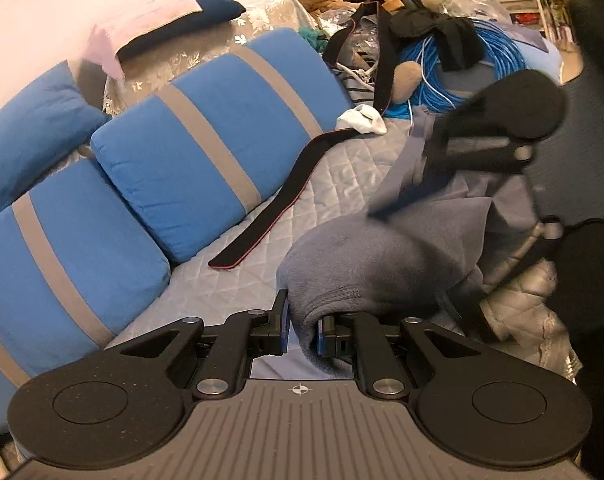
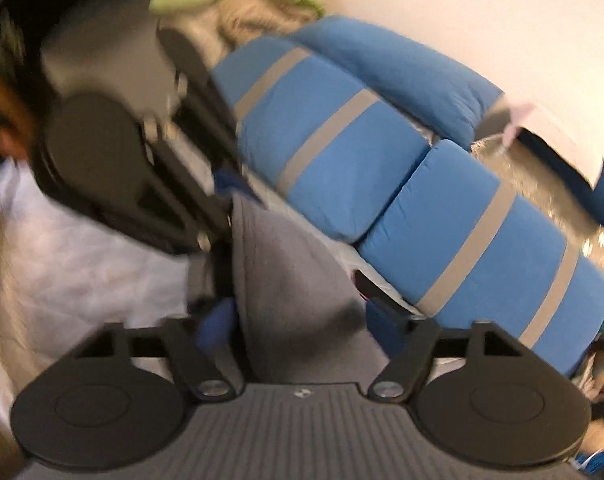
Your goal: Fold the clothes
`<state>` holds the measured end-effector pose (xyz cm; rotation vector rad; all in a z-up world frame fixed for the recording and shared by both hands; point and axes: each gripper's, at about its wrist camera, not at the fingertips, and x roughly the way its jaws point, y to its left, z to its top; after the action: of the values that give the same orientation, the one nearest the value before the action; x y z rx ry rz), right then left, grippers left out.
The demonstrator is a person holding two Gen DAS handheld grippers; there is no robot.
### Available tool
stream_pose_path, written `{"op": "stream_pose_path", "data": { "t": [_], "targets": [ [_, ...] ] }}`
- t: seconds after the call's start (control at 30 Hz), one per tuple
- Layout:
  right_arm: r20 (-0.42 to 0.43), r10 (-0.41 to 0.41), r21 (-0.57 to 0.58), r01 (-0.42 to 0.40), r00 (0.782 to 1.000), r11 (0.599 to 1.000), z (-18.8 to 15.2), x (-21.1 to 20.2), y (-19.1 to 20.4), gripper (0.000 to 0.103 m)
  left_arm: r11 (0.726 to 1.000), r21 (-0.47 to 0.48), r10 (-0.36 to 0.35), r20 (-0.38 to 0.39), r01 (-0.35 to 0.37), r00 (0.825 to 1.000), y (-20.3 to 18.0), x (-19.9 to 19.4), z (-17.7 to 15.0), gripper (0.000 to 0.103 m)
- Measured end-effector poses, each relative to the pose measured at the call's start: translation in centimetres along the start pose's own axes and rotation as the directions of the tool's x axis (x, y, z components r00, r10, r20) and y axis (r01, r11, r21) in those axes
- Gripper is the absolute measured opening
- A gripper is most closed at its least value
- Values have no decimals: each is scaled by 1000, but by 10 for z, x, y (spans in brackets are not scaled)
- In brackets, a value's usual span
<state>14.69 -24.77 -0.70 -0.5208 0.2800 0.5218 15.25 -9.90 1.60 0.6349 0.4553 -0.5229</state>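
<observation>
While both grippers hold one grey fleece garment (image 1: 382,256) above the quilted sofa cover (image 1: 334,184), the left gripper (image 1: 302,332) points level across the seat, its blue-padded jaws closed on a rolled edge of the cloth. Seen from the left wrist, the right gripper (image 1: 426,152) sits higher and tilted, pinching another edge (motion-blurred, so its fingertips are indistinct). In the right wrist view the right gripper (image 2: 298,320) shows its fingers set wide with cloth bunched between them — whether they clamp cannot be read there. That view is smeared throughout; a person's head is cut off at its left margin. The garment's long axis runs between the two grippers, rising toward the right one — its lower folds drape beside striped blue cushions (image 1: 206,132) and a black strap (image 1: 278,204).
</observation>
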Motion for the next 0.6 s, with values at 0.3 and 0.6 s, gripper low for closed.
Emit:
{"op": "stream_pose_path", "data": {
  "t": [0.3, 0.6],
  "targets": [
    [-16, -17, 38, 18, 1000, 999, 25, 9, -20, 0, 973, -231, -17, 35, 24, 999, -5, 15, -18, 40],
    [3, -71, 58, 70, 997, 996, 34, 3, -37, 0, 801, -589, -138, -11, 105, 990, -11, 62, -47, 46]
  ]
}}
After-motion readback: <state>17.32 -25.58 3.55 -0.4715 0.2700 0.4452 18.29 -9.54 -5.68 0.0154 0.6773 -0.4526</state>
